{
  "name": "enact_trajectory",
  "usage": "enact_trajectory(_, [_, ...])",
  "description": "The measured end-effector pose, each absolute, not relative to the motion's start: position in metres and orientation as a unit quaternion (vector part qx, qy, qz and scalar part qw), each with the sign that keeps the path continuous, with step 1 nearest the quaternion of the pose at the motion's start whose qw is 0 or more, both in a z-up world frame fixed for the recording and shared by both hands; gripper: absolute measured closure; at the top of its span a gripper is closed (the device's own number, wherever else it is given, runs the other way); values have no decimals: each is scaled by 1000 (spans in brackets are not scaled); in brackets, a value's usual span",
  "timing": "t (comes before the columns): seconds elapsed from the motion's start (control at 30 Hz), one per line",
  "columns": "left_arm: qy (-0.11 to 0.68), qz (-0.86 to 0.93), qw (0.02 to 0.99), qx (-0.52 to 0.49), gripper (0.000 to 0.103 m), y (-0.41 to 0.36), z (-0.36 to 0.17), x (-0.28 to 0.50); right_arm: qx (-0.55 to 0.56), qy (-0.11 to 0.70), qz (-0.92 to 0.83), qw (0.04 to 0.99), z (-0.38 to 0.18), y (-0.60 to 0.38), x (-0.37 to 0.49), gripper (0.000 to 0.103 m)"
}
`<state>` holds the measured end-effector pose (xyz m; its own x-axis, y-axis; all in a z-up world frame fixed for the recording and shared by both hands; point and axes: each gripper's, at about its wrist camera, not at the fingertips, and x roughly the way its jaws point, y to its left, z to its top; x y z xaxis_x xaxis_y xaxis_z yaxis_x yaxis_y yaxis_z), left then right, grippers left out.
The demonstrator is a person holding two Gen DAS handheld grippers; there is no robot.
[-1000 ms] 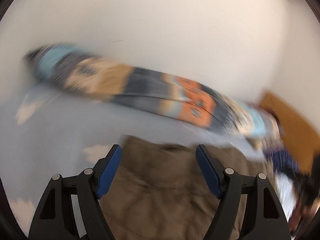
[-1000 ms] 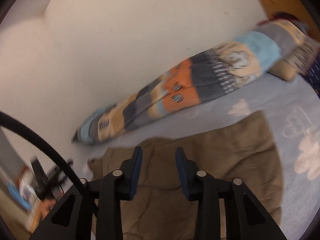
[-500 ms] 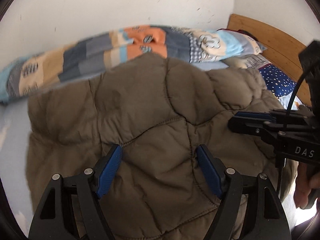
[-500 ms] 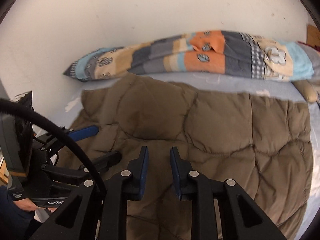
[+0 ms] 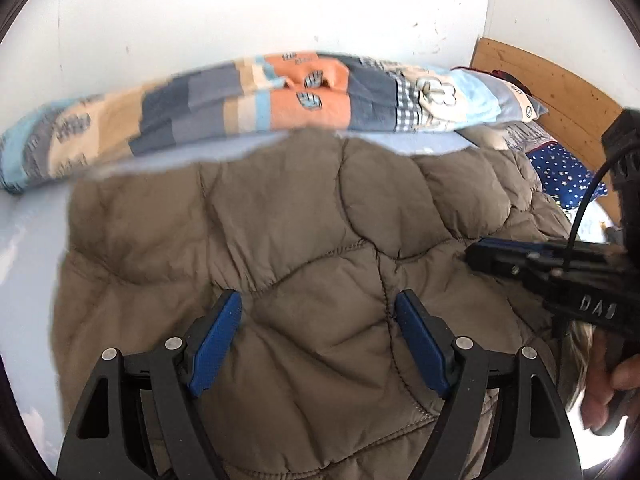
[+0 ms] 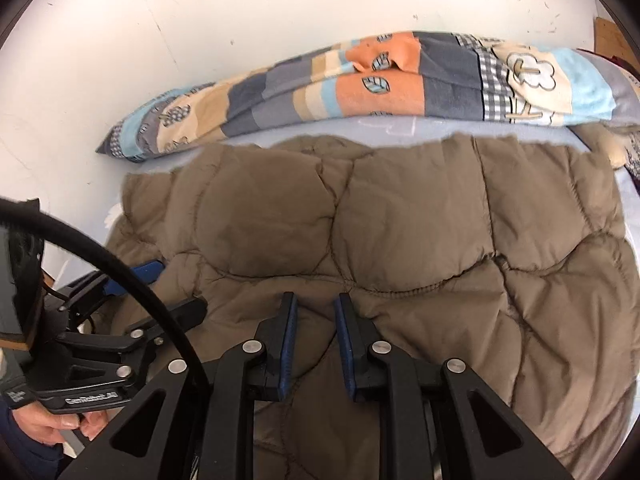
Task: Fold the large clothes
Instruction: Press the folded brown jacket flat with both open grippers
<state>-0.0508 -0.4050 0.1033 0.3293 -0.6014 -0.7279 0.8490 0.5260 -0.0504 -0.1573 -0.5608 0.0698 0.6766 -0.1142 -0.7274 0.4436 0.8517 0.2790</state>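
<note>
The left gripper [image 5: 318,312] was held with its blue-padded jaws spread wide over the brown quilted jacket [image 5: 280,248], nothing between them but the puffy fabric lying below. I could not tell whether the tips actually touched the cloth. The right gripper [image 6: 316,312] had its jaws drawn close together, only a narrow gap left, and a ridge of the jacket bulged up in that gap; whether it was truly pinched I could not say. From the left wrist view the right gripper [image 5: 520,256] reached in from the right side above the jacket, a black cable looping off it and the person's hand [image 5: 608,392] wrapped around its handle. From the right wrist view the left gripper [image 6: 160,288] showed at the lower left, low against the jacket's edge, with the other hand [image 6: 52,428] gripping it.

The jacket [image 6: 400,240] lay spread across the pale blue bedsheet [image 5: 28,240], covering most of the near part of the bed. Just beyond its far edge a long patchwork quilt [image 6: 380,84] in orange, grey, beige and light blue was rolled along the white wall [image 6: 280,8]. At the far right stood a wooden headboard [image 5: 552,88], with a navy star-print pillow [image 5: 564,172] beneath it, beside the jacket's far corner.
</note>
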Motion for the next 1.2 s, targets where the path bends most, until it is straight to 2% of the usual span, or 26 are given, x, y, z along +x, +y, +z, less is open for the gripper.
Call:
enact_trajectory(0.2, [300, -417, 834, 201, 24, -403, 119, -59, 233, 332, -200, 892, 90, -577, -178, 81])
enact_trajectory(0.4, [318, -392, 841, 195, 24, -397, 112, -41, 252, 334, -256, 871, 85, -603, -194, 80])
enact_trajectory(1.2, [328, -375, 842, 206, 24, -397, 95, -37, 266, 366, -260, 853, 60, -612, -187, 79])
